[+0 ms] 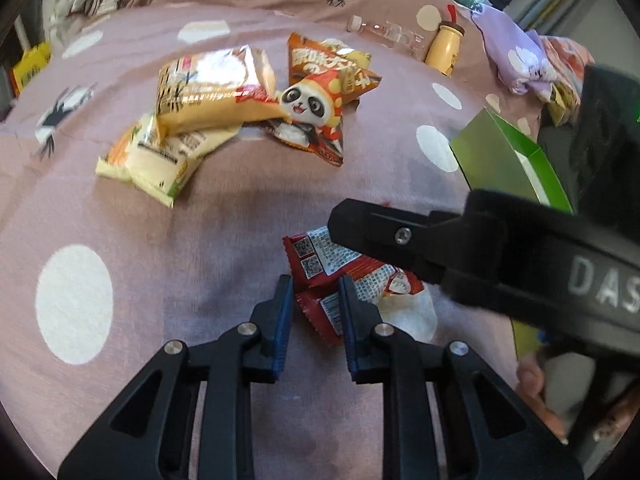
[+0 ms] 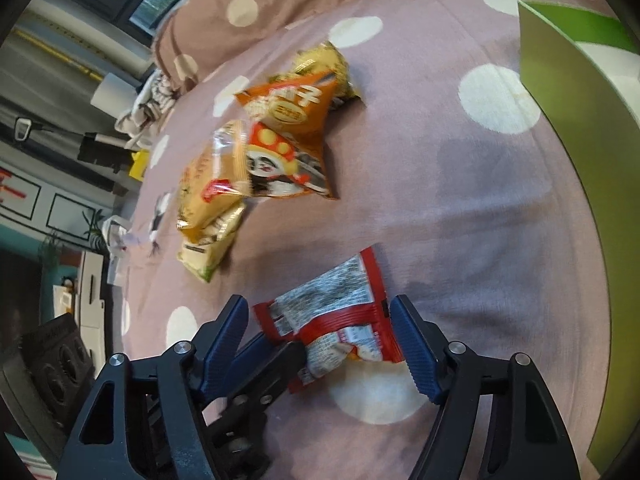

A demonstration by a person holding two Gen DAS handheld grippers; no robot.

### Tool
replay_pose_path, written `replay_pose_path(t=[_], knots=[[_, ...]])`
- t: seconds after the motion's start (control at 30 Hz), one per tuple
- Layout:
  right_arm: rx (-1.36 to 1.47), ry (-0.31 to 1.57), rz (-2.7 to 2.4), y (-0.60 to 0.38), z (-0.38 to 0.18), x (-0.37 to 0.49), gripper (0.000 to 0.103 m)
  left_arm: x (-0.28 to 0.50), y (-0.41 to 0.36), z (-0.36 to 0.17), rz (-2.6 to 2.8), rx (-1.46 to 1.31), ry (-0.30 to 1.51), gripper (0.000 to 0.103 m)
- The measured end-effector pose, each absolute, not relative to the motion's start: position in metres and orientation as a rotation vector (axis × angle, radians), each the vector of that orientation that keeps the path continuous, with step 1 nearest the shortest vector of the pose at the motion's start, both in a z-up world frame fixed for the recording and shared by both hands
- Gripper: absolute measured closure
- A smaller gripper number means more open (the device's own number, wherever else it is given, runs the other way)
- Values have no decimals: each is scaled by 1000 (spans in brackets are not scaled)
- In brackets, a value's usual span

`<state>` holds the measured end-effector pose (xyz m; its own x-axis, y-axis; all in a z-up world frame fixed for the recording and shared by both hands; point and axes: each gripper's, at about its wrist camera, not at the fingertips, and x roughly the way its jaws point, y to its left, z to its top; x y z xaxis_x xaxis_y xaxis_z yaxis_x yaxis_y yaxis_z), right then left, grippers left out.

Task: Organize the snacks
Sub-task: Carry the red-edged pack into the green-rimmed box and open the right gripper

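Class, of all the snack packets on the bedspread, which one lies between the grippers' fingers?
The red packet, lying apart from the yellow and orange packets piled farther back, at the left gripper and right gripper.

Two red snack packets (image 1: 332, 276), one partly on top of the other, backs up with white printed labels, flat on the pink dotted bed cover, partly over a white dot. Farther back, a loose pile: a shiny yellow bag (image 1: 212, 88) on top of a pale yellow packet (image 1: 156, 160). Right beside them, a red panda bag (image 1: 316, 116), leaning on an orange bag (image 1: 320, 60). A green box (image 1: 508, 152), open, off to the right.
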<state>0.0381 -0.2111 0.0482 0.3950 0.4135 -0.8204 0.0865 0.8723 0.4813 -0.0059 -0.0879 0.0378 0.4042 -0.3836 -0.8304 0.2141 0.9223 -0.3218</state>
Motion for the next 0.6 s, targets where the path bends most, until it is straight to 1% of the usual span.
replay_pose_path(t=[0.07, 0.2, 0.33, 0.37, 0.5, 0.6], knots=[[427, 1123, 189, -208, 60, 31, 27, -9, -92, 45, -397, -164, 1063, 82], [420, 1089, 180, -213, 72, 23, 27, -13, -103, 64, -413, -137, 974, 81], [432, 988, 137, -236, 101, 10, 27, -12, -121, 83, -458, -131, 927, 81], [432, 988, 137, -236, 101, 10, 27, -11, -125, 87, -466, -122, 914, 81], [515, 887, 91, -275, 122, -7, 27, -14, -154, 110, -525, -93, 833, 78], [573, 834, 83, -299, 129, -17, 27, -16, -175, 118, -563, -77, 800, 78]])
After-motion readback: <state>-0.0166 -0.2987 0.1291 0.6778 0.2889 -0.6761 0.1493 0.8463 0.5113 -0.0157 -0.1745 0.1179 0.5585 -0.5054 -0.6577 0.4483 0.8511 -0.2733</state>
